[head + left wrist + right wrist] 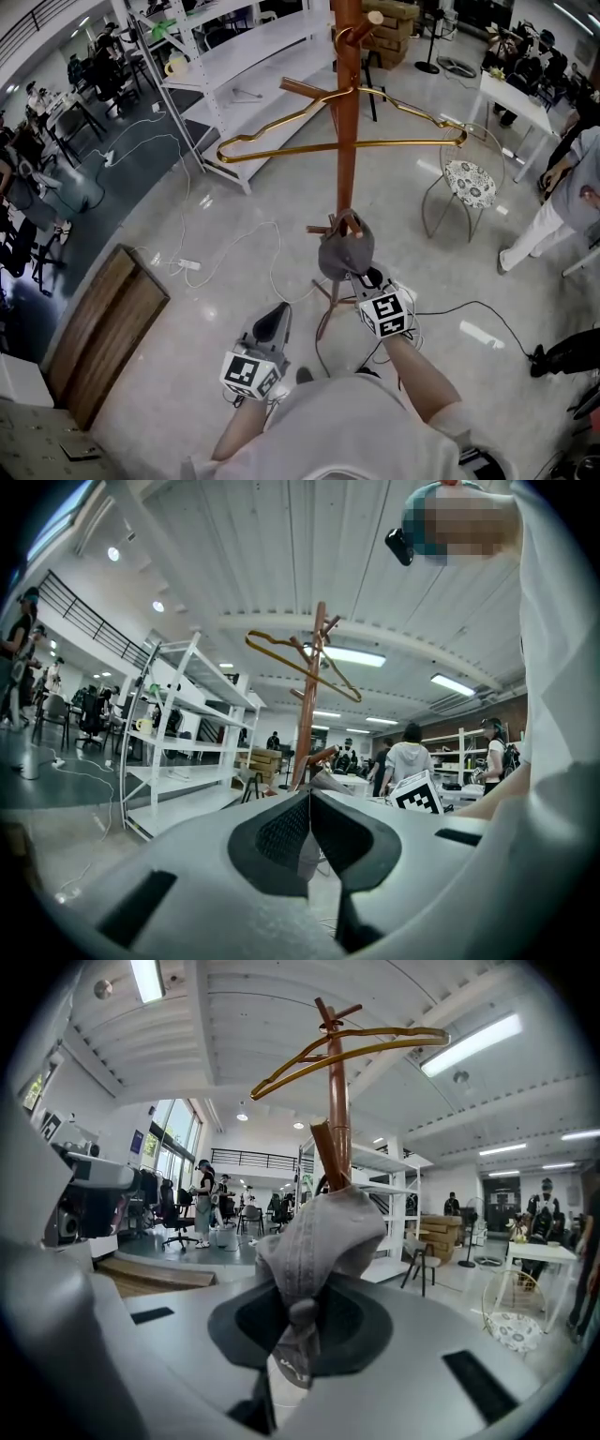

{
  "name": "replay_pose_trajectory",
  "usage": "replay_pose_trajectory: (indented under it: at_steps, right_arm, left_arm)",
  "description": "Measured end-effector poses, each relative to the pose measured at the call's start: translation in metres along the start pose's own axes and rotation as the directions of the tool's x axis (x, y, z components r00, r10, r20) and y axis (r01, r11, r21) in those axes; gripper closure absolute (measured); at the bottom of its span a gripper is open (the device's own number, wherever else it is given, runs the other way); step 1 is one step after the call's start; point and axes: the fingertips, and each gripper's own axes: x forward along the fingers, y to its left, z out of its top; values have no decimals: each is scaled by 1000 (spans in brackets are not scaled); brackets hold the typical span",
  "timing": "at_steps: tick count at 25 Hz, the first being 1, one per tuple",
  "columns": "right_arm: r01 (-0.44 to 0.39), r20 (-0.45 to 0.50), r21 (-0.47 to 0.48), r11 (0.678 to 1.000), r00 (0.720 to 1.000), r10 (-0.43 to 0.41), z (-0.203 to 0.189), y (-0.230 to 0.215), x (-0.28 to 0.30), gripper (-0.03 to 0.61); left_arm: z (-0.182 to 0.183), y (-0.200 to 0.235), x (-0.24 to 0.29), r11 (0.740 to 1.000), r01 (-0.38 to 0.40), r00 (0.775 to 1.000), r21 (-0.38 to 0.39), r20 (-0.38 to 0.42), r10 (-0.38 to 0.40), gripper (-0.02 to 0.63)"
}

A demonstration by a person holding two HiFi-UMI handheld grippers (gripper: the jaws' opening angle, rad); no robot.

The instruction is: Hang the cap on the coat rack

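Note:
A grey cap (345, 251) hangs bunched against the lower part of the brown wooden coat rack (347, 141), close by a short low peg; whether it rests on the peg I cannot tell. My right gripper (367, 279) is shut on the cap's fabric just below it. In the right gripper view the cap (323, 1232) rises from the jaws of the right gripper (295, 1327) in front of the rack's pole (336, 1082). My left gripper (275, 324) sits lower left of the rack, shut and holding nothing. Its pads (286, 832) meet at the tips, and the rack (307, 714) stands ahead.
A gold wire hanger (281, 148) hangs on the rack's upper pegs. White shelving (253, 47) stands behind on the left. A wire chair with a patterned seat (469, 183) is to the right, and a person (562, 197) further right. A wooden board (103, 328) and cables (225, 244) lie on the floor.

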Motion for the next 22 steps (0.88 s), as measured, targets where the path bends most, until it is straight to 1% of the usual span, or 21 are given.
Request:
replay_pose_trajectory:
  at_steps: [11, 16, 18, 19, 20, 21, 22]
  right_arm:
    - [-2, -6, 3, 1000, 1000, 2, -2, 0, 1, 537]
    - [17, -39, 17, 1000, 999, -17, -8, -4, 2, 537]
    - [2, -44, 30, 1000, 999, -1, -11, -2, 4, 527]
    - [-13, -43, 40, 999, 999, 15, -12, 0, 5, 459]
    - [-25, -44, 47, 999, 999, 27, -13, 2, 6, 358]
    - [-30, -46, 51, 998, 998, 32, -14, 4, 6, 323]
    - [-28, -48, 49, 998, 998, 30, -15, 5, 6, 312]
  left_arm:
    - [0, -2, -1, 1000, 10, 1000, 3, -3, -10, 603]
    - [0, -2, 1, 1000, 11, 1000, 1, -3, -11, 603]
    - [0, -3, 2, 1000, 15, 1000, 4, -5, -15, 603]
    - [0, -4, 3, 1000, 19, 1000, 7, -6, -19, 603]
    - [0, -5, 3, 1000, 24, 1000, 10, -8, -24, 603]
    - [1, -6, 3, 1000, 28, 1000, 12, -9, -28, 603]
    - [0, -7, 3, 999, 31, 999, 12, -9, -31, 603]
